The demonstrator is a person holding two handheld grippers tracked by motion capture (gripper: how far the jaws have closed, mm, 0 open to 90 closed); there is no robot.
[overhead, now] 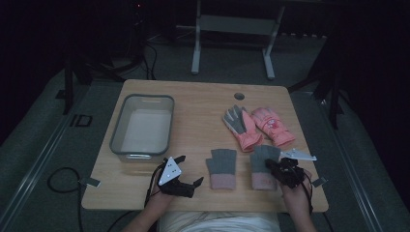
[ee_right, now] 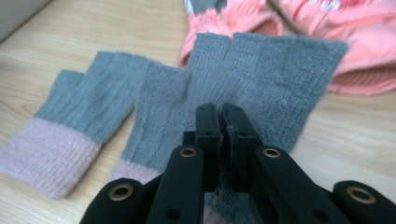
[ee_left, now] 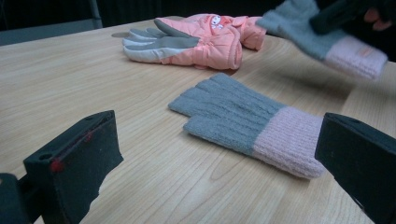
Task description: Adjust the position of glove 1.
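The right gripper [overhead: 271,166] has its fingers [ee_right: 208,126] pinched together on the knit of a grey fingerless glove with a pink cuff [overhead: 263,169] — in the right gripper view the two black pads meet with the grey wool caught between them, and the glove's four short finger stubs fan out toward twelve o'clock beyond the tips. In the left gripper view that glove [ee_left: 327,39] appears blurred at the upper right and seems, as far as the blur allows, to be lifted off the bench [overhead: 203,106] rather than lying flat.

Its twin, the second grey glove [overhead: 221,168], lies flat on the bench at about nine o'clock from the held one, just beside it, pink cuff toward the person. At roughly twelve o'clock from the held glove lie two pink padded gloves [overhead: 258,126], side by side, one showing a grey palm.

The left gripper [overhead: 186,171] rests near the bench's front edge with its fingers [ee_left: 79,158] spread wide and nothing between them — the second grey glove [ee_left: 247,123] lies ahead of them, apart from both pads. A grey plastic tub [overhead: 116,133] stands at about eleven o'clock from the left gripper.
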